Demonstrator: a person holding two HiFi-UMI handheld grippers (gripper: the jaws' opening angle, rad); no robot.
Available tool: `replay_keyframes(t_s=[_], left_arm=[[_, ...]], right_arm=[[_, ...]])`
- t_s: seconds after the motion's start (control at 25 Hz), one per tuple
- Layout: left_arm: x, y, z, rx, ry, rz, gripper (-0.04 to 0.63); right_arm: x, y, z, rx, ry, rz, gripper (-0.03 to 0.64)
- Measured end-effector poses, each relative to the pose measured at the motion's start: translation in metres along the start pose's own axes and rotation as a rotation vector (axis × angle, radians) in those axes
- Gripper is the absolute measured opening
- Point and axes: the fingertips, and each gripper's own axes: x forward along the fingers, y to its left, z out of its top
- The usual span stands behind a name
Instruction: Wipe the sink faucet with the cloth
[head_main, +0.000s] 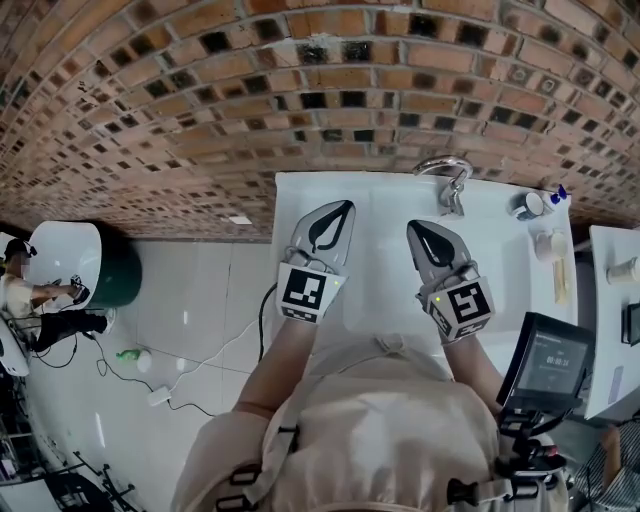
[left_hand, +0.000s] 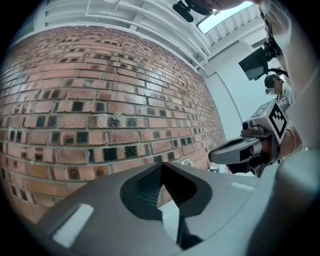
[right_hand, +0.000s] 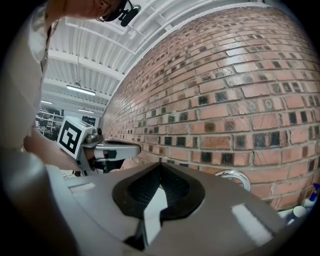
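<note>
A chrome faucet (head_main: 447, 180) curves up at the back of the white sink top (head_main: 380, 205), against the brick wall. It also shows in the left gripper view as the faucet (left_hand: 187, 162) and in the right gripper view as the faucet (right_hand: 235, 176). My left gripper (head_main: 343, 207) hangs over the sink's left half, shut with nothing in it. My right gripper (head_main: 412, 227) is held beside it, below and left of the faucet, also shut and bare. Both point level at the wall. No cloth shows in any view.
Small bottles and cups (head_main: 535, 205) stand on the right end of the sink top. A dark screen (head_main: 545, 360) sits at the right. On the floor to the left are a green bin (head_main: 115, 270) and cables (head_main: 150, 380); a person (head_main: 20, 290) sits at the far left.
</note>
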Motion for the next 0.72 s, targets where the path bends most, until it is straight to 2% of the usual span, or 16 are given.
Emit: replay_keyframes(t_s=[0.72], left_arm=[[0.0,-0.0088,-0.0039,-0.029,-0.002,-0.028,0.003]], right_arm=[[-0.003,-0.0041,-0.0027,-0.001,0.008,-0.011,-0.006]])
